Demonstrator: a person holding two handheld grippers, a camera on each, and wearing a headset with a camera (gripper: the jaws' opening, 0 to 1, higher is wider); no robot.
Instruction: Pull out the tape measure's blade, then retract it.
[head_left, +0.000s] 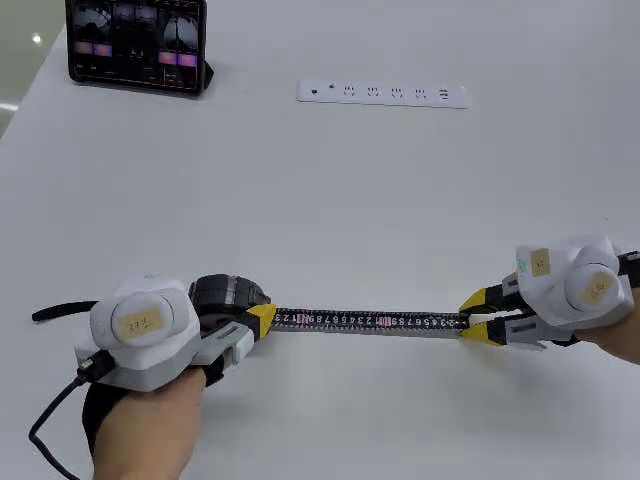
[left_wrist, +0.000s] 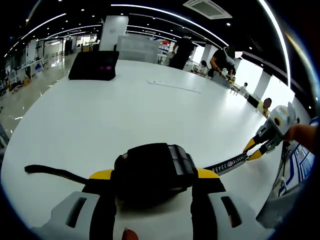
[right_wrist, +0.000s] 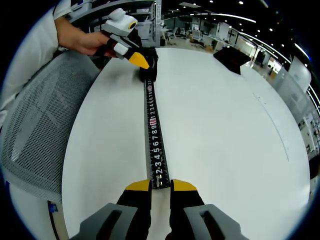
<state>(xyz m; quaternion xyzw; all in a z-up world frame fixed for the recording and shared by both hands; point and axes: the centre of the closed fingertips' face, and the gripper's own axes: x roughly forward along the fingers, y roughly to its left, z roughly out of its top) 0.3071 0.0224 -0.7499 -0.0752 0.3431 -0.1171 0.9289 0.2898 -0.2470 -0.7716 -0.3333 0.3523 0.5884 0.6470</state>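
White table (head_left: 300, 200), big and smooth, takes up most of what I can see. Far back on it a dark tablet (head_left: 137, 42) leans on its stand with little pink spots lit on its screen. A white power strip (head_left: 382, 93) lies flat off to one side of it. Both are well apart from the work. Near the front edge the left gripper (left_wrist: 155, 176) hugs the black tape (head_left: 228, 296), one yellow-tipped jaw on each side of the case. From above, the gripper's white body hides part of the case. The blade (head_left: 370, 321) is out and runs straight over the table to the right gripper (head_left: 468, 321), whose jaws are nearly together, pinching the blade's end. A black strap (head_left: 62, 311) trails from the tape behind the left gripper, and a black cable (head_left: 50, 410) loops off that gripper. A grey mesh chair (right_wrist: 40, 115) stands by the table's edge. The room is a large hall with rows of ceiling lights, and some people (left_wrist: 222, 60) stand past the far end of the table.
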